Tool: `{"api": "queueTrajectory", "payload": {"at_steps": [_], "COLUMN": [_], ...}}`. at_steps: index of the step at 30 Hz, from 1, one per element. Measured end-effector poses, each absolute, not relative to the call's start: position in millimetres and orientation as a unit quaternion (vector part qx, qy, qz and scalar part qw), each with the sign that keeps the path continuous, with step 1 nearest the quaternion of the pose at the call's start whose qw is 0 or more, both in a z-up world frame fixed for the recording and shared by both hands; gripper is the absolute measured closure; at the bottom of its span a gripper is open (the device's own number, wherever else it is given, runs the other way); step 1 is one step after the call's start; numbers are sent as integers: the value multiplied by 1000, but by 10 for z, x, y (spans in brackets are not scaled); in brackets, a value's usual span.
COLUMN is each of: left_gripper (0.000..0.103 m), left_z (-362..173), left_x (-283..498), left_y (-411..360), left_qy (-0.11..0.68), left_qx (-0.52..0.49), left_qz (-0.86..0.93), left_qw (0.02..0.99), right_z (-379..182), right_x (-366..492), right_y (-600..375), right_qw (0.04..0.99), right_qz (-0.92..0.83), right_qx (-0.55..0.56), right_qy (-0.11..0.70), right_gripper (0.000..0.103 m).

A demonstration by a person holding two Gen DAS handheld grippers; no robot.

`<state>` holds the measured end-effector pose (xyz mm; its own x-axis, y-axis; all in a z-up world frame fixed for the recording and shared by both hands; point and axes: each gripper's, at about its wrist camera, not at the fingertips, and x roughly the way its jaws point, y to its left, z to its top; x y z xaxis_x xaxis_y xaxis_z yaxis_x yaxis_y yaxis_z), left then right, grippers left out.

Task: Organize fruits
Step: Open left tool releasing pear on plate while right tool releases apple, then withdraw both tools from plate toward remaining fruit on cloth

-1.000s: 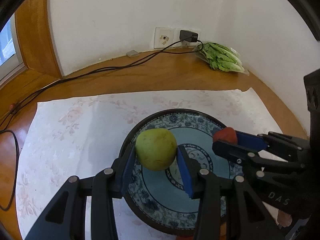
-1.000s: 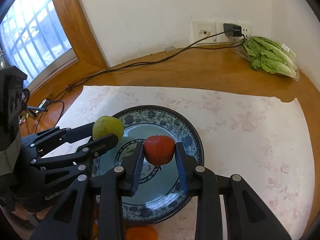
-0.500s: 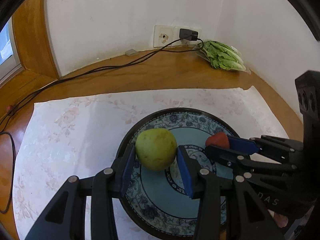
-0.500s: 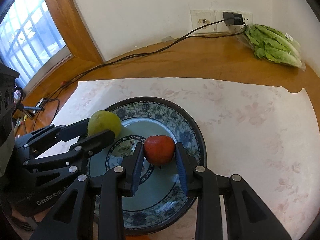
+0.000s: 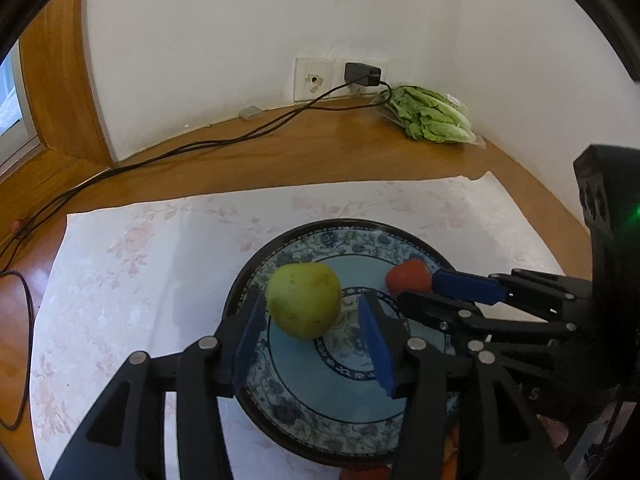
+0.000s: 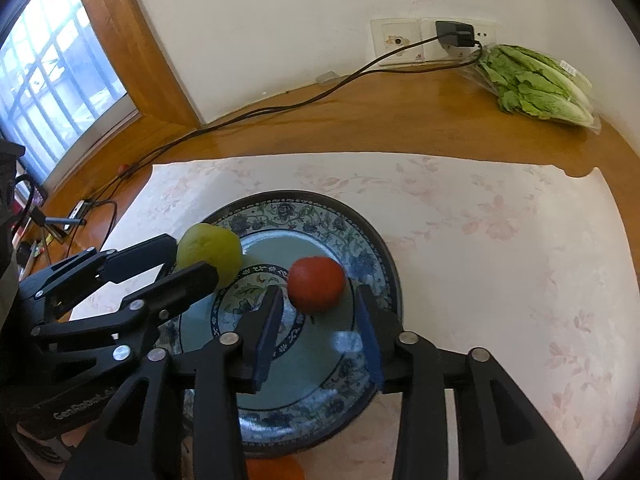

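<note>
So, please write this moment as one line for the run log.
left gripper: opening, green fruit between jaws | right gripper: opening, red fruit between jaws | both over plate

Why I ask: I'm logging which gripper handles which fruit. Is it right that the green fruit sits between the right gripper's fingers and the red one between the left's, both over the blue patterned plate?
Sides are swapped. The left wrist view shows the green fruit between the left gripper fingers; the right wrist view shows the red fruit at the right gripper. Both jaws are opening over the plate.
</note>
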<state>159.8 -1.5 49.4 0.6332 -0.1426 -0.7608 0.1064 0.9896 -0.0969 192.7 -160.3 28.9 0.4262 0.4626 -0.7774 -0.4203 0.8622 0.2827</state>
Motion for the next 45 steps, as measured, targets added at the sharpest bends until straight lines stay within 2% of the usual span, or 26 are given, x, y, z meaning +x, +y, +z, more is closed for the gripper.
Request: {"api": "queueTrajectory", "payload": {"at_steps": [3,19,45], "left_gripper": [45,36,32], "left_z": [535,677,648], "left_x": [1554,1217,534], "left_y": [-7,31,130], "left_qy": [422,441,462], "left_qx": [-26,-29,-29], "left_qz": [-69,-51,-38], "left_qw": [903,896,885], "right_z": [333,573,556], "right_x": [1894,1457,657], "right_y": [-1666,-1768,-2257], "right_qw": [844,838,842], "right_qz": [262,283,243], "right_qx": [33,34,20], "right_qy": [467,465,481], "right_gripper": [55,55,55]}}
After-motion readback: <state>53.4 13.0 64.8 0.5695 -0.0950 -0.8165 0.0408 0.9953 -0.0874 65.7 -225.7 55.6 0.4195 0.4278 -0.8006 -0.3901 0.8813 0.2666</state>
